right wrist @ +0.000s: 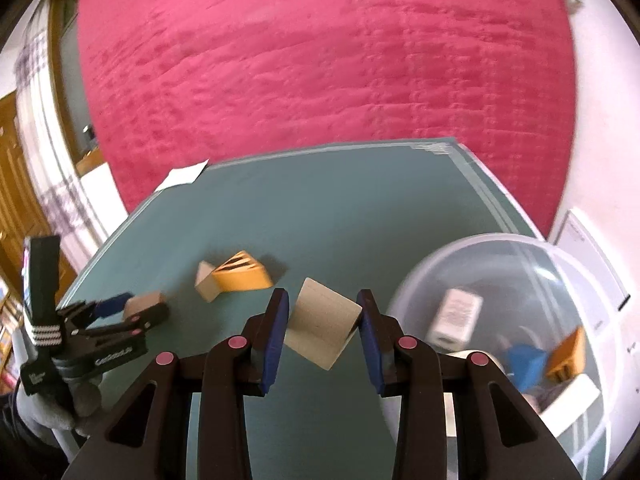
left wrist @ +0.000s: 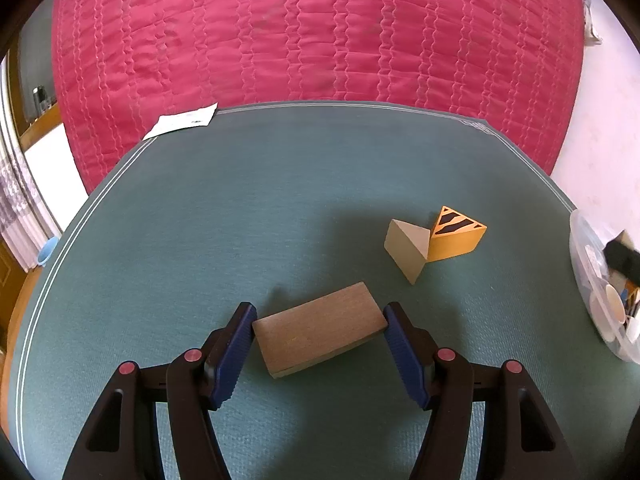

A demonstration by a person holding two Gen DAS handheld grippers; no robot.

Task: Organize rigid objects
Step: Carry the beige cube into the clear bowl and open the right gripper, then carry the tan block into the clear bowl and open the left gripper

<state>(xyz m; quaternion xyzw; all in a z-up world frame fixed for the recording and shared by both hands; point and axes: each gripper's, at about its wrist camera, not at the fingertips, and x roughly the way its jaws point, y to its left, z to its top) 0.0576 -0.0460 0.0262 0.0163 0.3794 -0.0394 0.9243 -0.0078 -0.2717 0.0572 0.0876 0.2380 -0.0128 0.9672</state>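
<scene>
While my left gripper [left wrist: 319, 330] sits clamped on the flat wooden block [left wrist: 320, 330] down on the worktop [left wrist: 240, 220], two wedge blocks [left wrist: 432, 240] wait further right. My right gripper [right wrist: 323, 320] grips a pale block [right wrist: 324, 320] in the air, so I reckon next is swinging it over the clear tub [right wrist: 460, 264] and dropping it in.

Bare mat [left wrist: 280, 200] beyond wedges [left wrist: 432, 240]

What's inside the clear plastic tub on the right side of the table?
Inside the clear plastic tub there is a white box, a blue piece and an orange block. The right claw and blur hide the rest.
</scene>
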